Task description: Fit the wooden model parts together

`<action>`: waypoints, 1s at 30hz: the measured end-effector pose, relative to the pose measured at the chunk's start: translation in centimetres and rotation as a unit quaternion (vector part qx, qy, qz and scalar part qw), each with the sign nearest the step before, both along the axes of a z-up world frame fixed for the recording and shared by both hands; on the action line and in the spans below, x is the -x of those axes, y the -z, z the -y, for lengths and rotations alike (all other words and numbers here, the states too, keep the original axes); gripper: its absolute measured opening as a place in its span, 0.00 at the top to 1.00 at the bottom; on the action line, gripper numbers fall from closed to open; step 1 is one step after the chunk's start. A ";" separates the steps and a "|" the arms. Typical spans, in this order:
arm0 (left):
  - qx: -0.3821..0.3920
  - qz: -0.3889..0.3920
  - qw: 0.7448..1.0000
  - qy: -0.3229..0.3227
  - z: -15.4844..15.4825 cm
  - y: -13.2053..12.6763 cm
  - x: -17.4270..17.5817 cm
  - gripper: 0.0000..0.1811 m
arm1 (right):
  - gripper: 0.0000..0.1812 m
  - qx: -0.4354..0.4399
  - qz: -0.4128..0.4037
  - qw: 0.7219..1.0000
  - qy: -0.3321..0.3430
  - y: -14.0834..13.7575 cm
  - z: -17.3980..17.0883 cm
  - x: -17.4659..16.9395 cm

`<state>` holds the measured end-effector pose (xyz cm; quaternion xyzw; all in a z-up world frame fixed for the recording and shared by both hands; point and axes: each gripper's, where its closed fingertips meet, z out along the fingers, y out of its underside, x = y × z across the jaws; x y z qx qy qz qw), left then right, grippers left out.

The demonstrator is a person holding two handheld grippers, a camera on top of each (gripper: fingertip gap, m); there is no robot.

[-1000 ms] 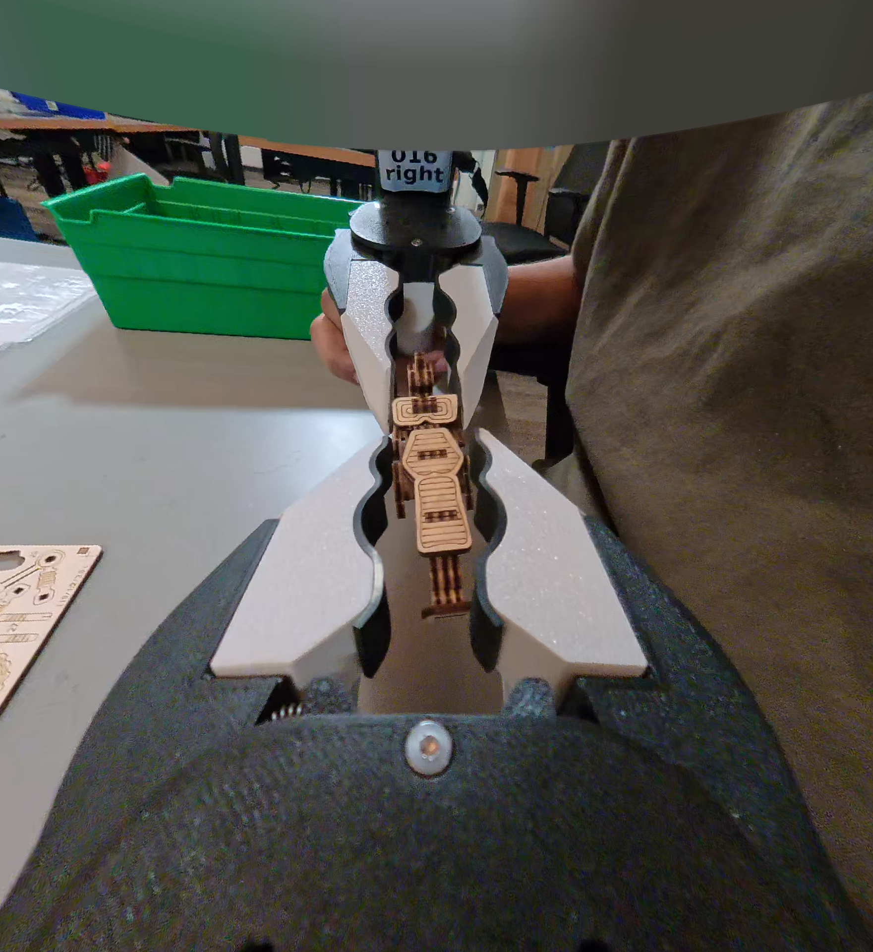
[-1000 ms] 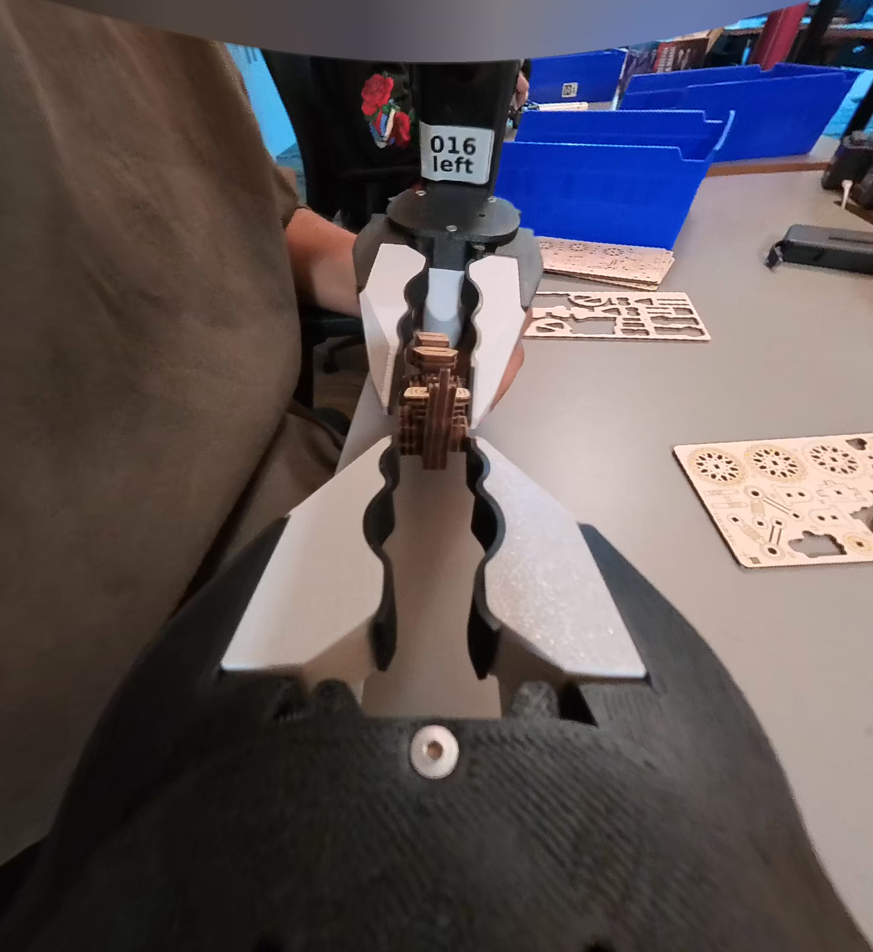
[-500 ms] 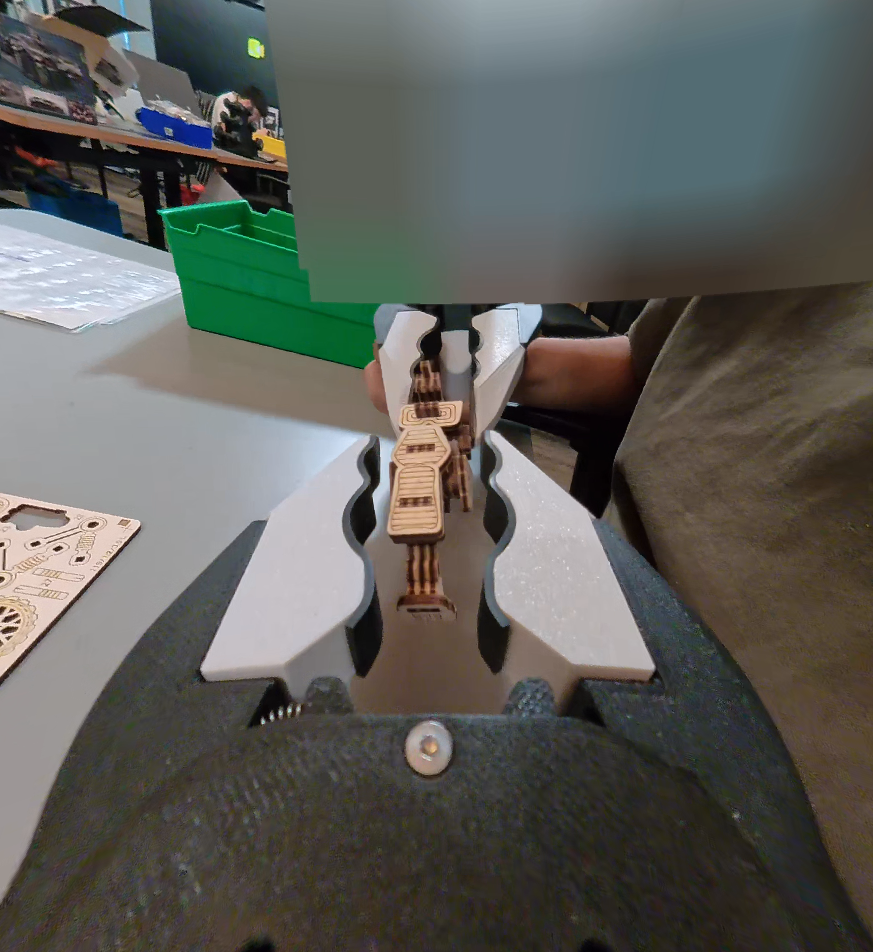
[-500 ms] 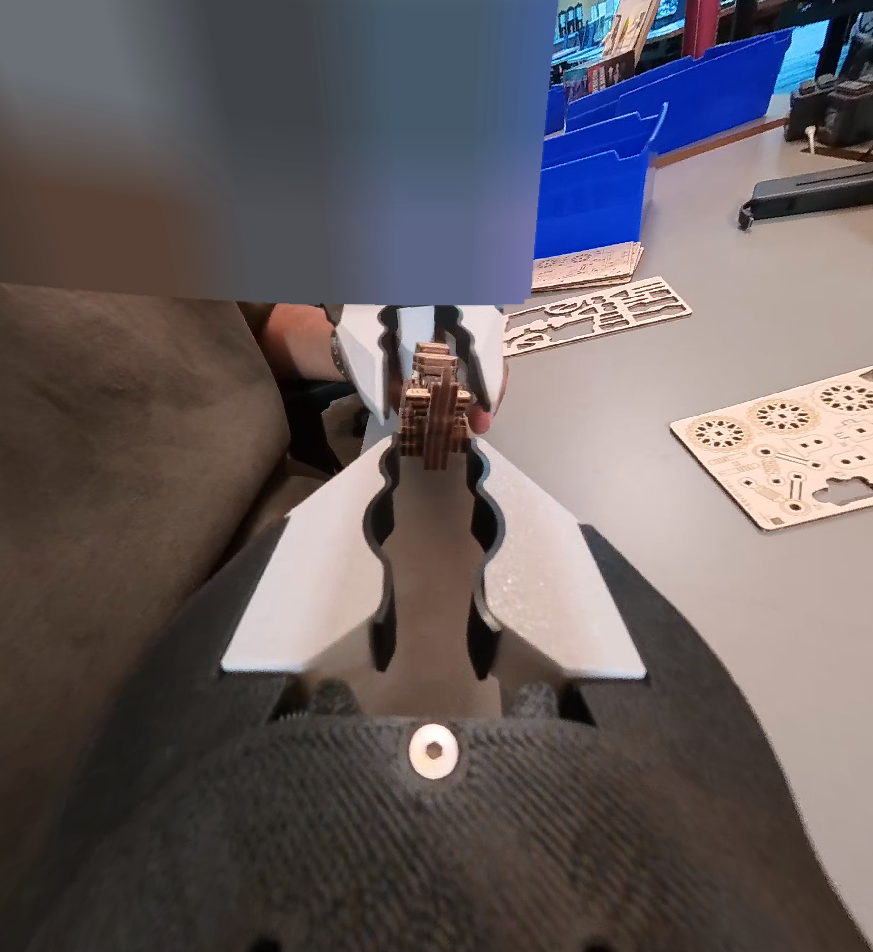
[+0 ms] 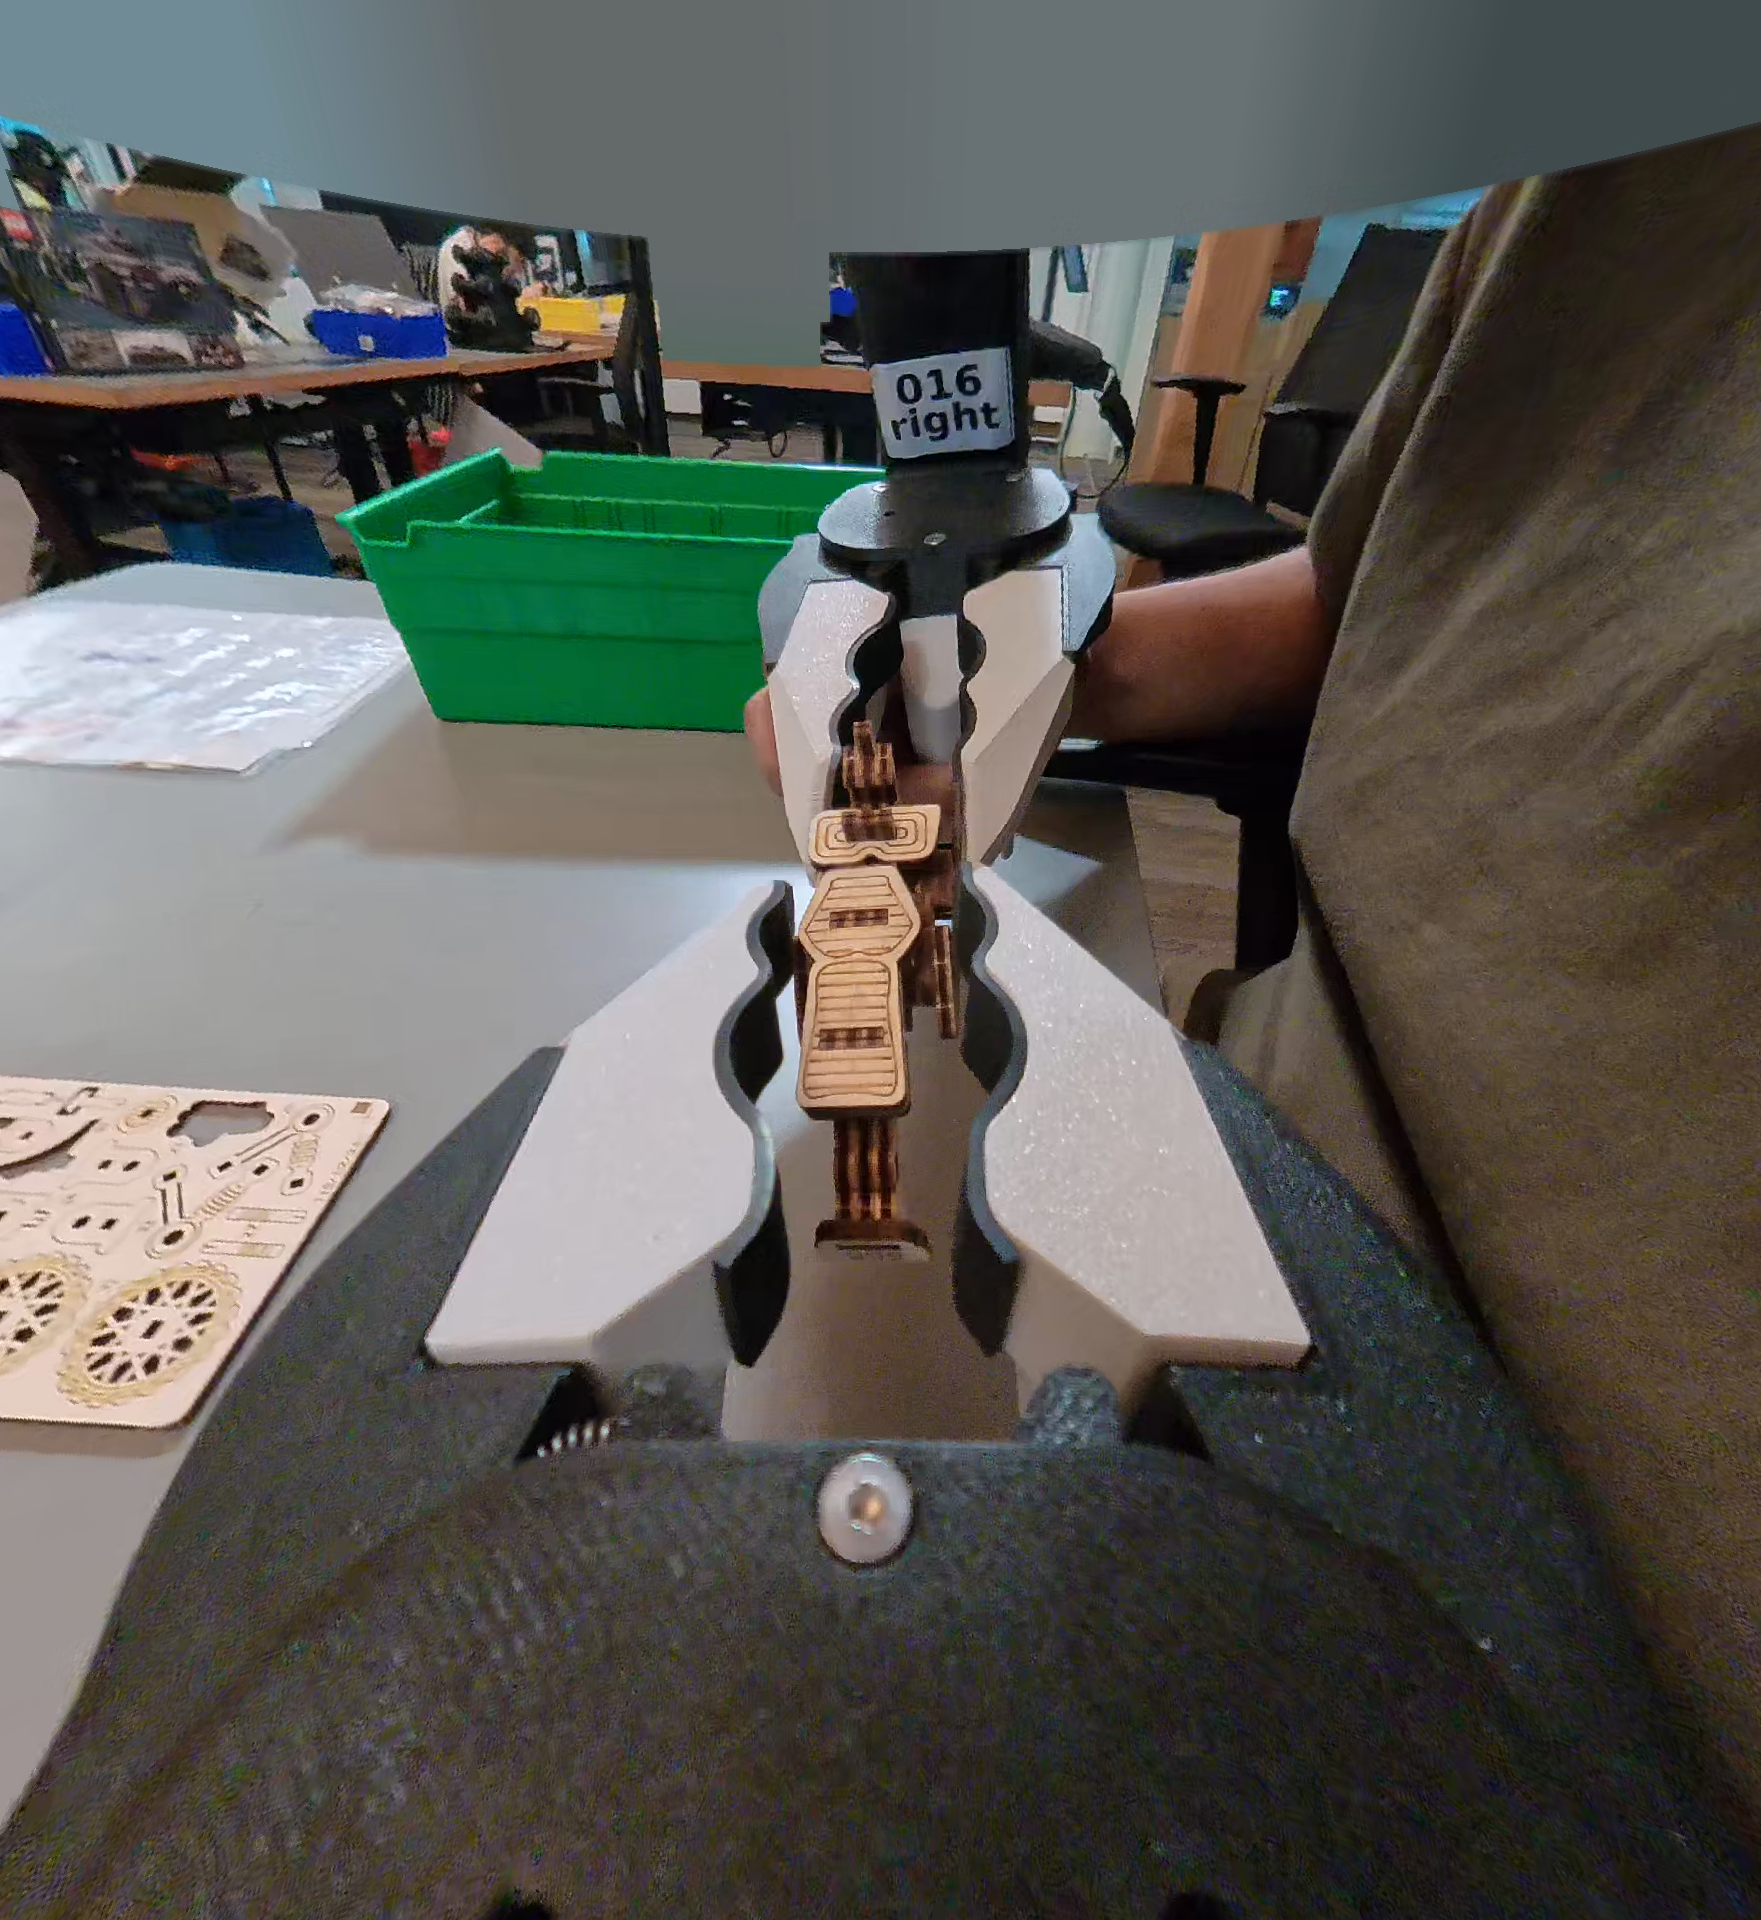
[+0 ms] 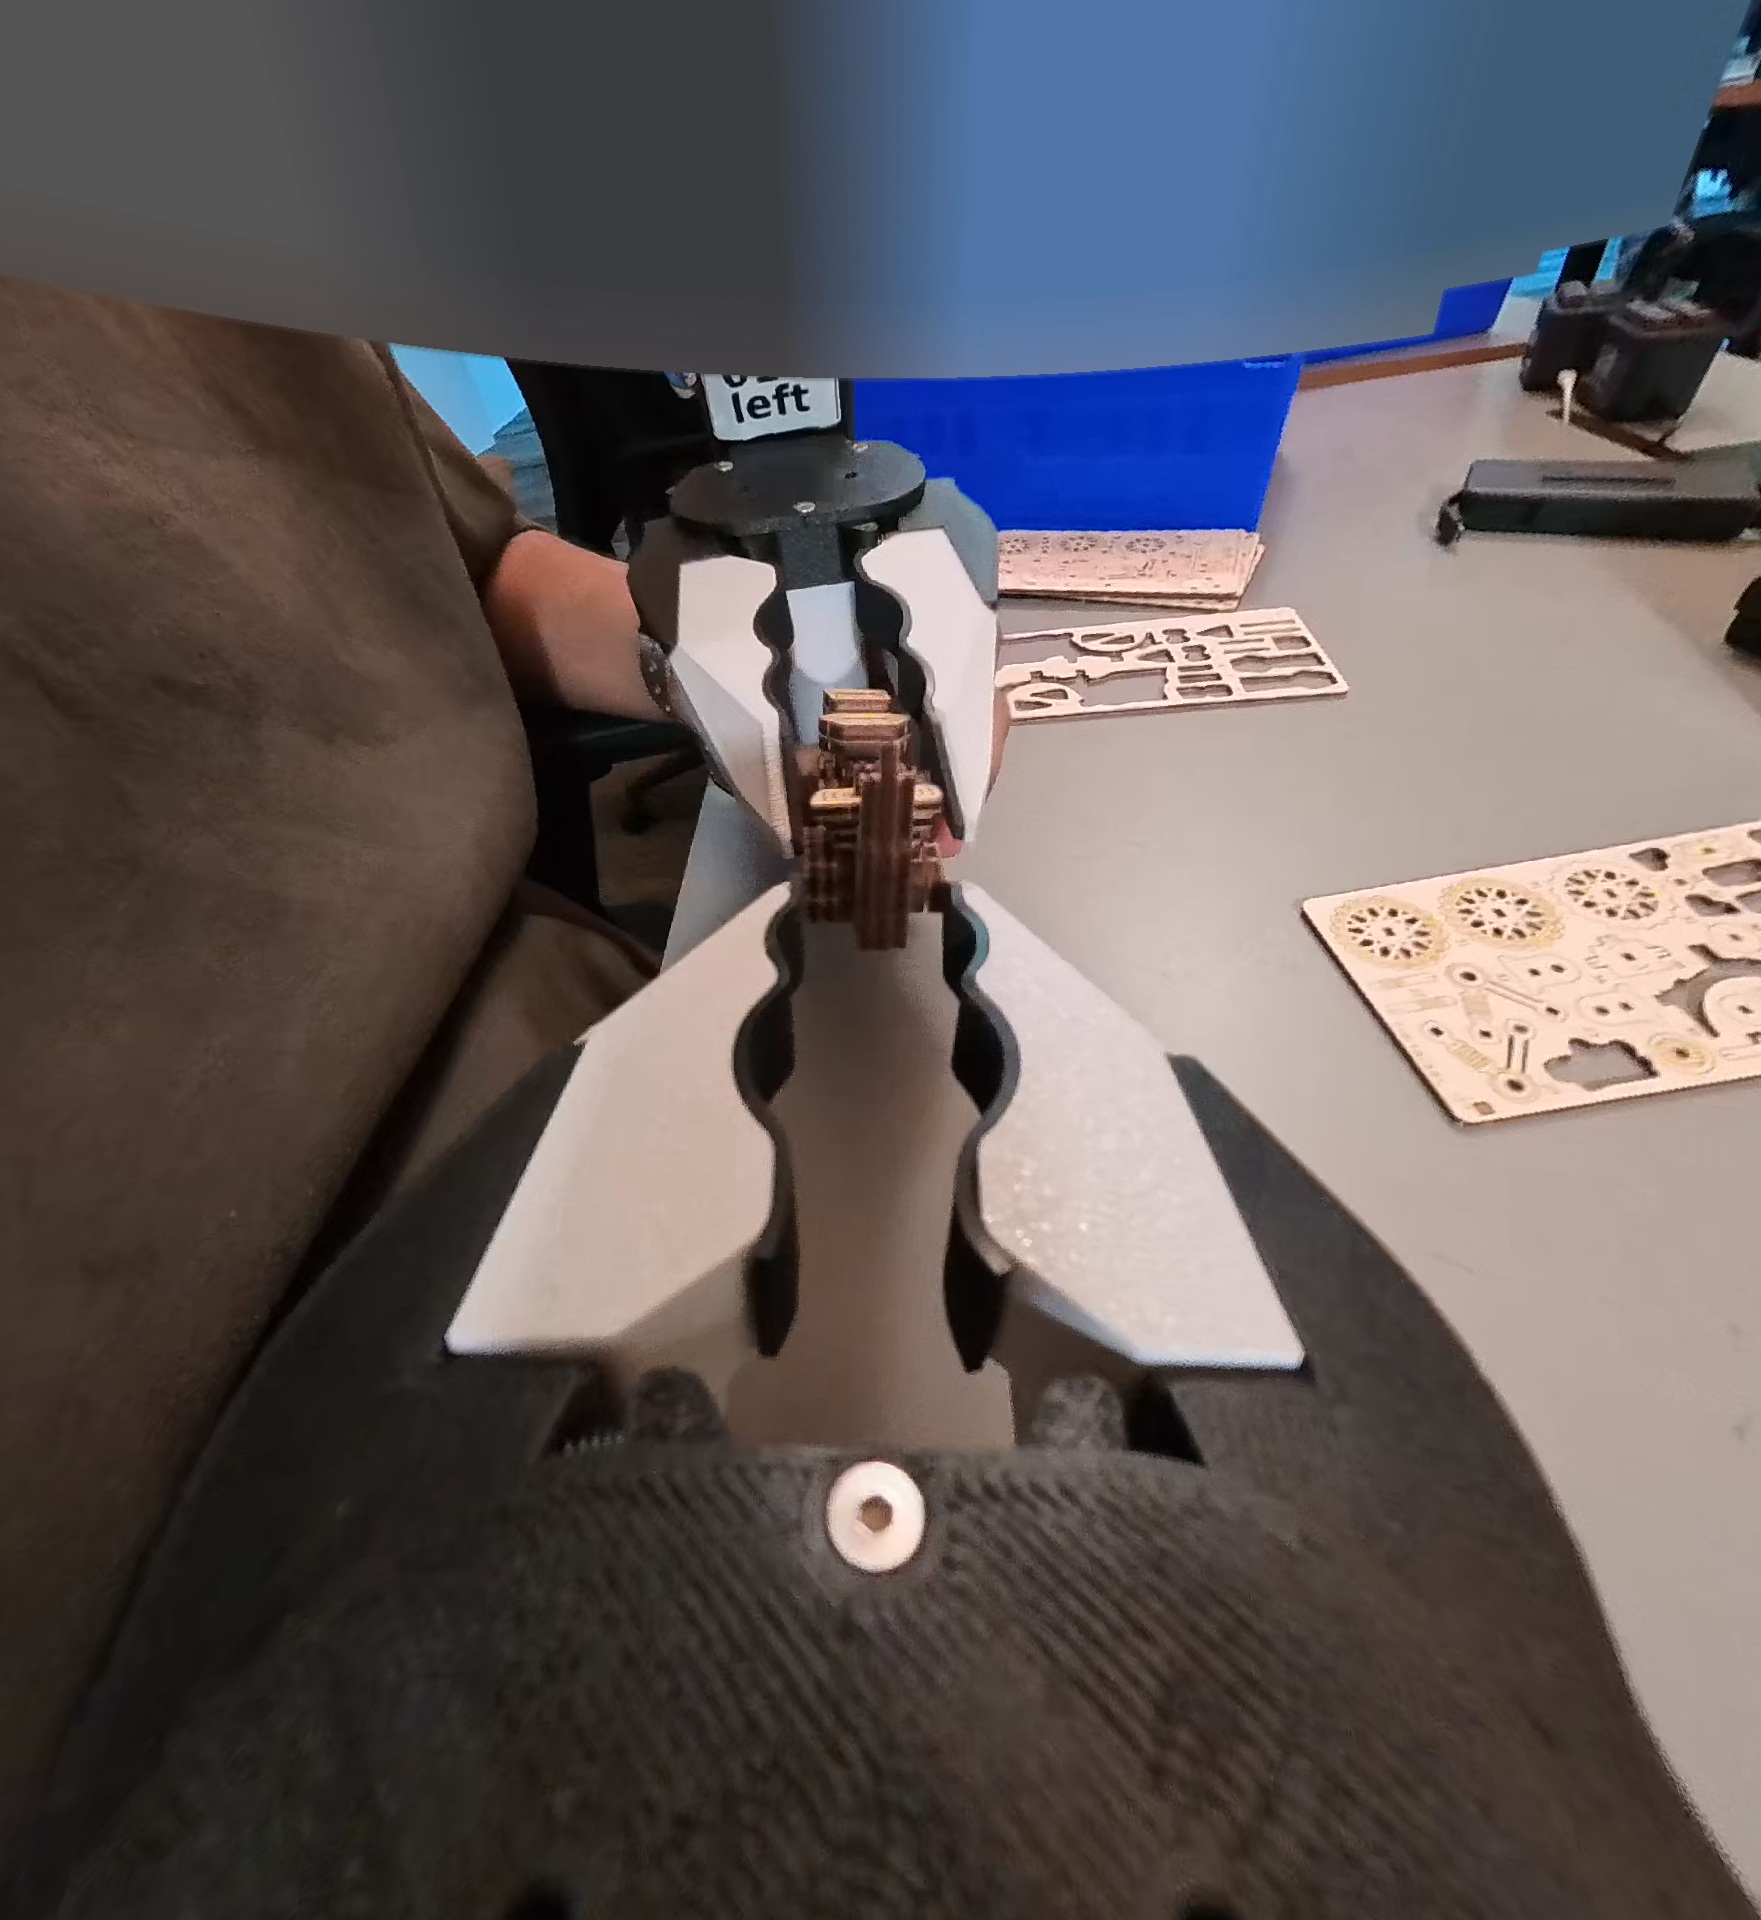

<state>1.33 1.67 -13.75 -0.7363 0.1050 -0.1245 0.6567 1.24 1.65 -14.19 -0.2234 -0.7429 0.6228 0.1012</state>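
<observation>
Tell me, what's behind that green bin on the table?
Behind the green bin stand other desks, chairs and blue boxes. The floor directly behind it is hidden by its walls.

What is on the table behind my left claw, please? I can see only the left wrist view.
Observer: A blue bin stands on the table behind your left claw.
Operator: Thank you. Are any spare parts near it?
Observer: Yes, a stack of wooden part sheets lies in front of the bin.
Operator: Is anything else close by?
Observer: A mostly punched-out sheet lies flat just in front of that stack.
</observation>
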 end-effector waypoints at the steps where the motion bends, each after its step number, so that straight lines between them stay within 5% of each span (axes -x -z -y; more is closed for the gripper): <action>1: -0.006 -0.008 1.000 0.001 0.0 -0.2 -0.1 0.84 | 0.86 -0.003 -0.014 1.000 -0.002 -0.2 0.0 -0.1; 8: -0.050 -0.128 0.991 0.003 0.6 -0.7 -1.2 0.85 | 0.87 -0.062 -0.128 0.990 -0.013 -0.8 0.6 -1.2; 30: -0.035 -0.132 0.990 0.035 0.8 0.5 -2.1 0.85 | 0.87 -0.045 -0.112 0.992 -0.045 -0.8 0.9 -2.0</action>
